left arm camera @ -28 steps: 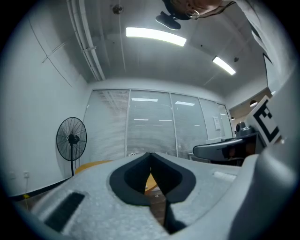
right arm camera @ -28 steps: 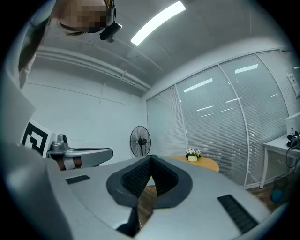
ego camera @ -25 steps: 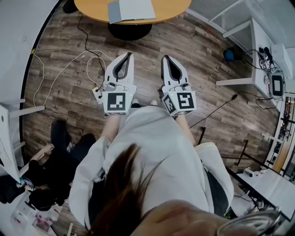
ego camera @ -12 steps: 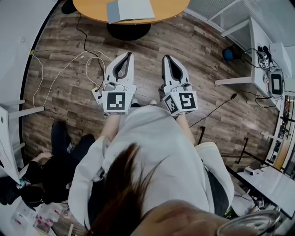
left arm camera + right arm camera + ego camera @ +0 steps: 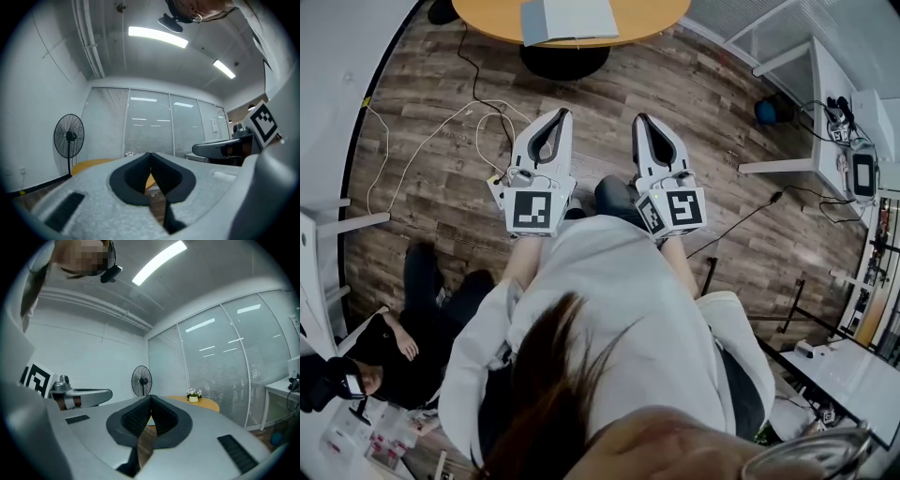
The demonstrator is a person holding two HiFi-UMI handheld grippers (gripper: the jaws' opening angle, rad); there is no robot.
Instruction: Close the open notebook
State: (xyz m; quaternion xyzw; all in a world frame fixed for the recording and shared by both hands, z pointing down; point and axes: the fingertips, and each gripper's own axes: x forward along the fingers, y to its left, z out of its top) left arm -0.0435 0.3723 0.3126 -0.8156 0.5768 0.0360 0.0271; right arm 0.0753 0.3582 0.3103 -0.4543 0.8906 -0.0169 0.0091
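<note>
Head view looks down on a wood floor [image 5: 703,122]. At its far edge stands a round orange table [image 5: 483,19] bearing the notebook [image 5: 572,17], which lies open by the table's near rim, roughly ahead of the left gripper [image 5: 562,112]. That gripper and the right gripper [image 5: 637,118] are held side by side over the floor, pointing level toward the table and well short of it. Each has its jaws pressed together at the tips with nothing between them. The step in hand looks like the approach, so the task is barely begun. To do it well, bring both up to the table, part one pair of jaws before reaching the book, slip a tip under the free edge of one leaf and swing it over the spine. The other should steady the opposite half so nothing slides. The notebook's long axis runs left to right along the table edge. A darker, narrower part sits at its left and a paler, wider one at its right, though it is too far off to say which is the cover.
</note>
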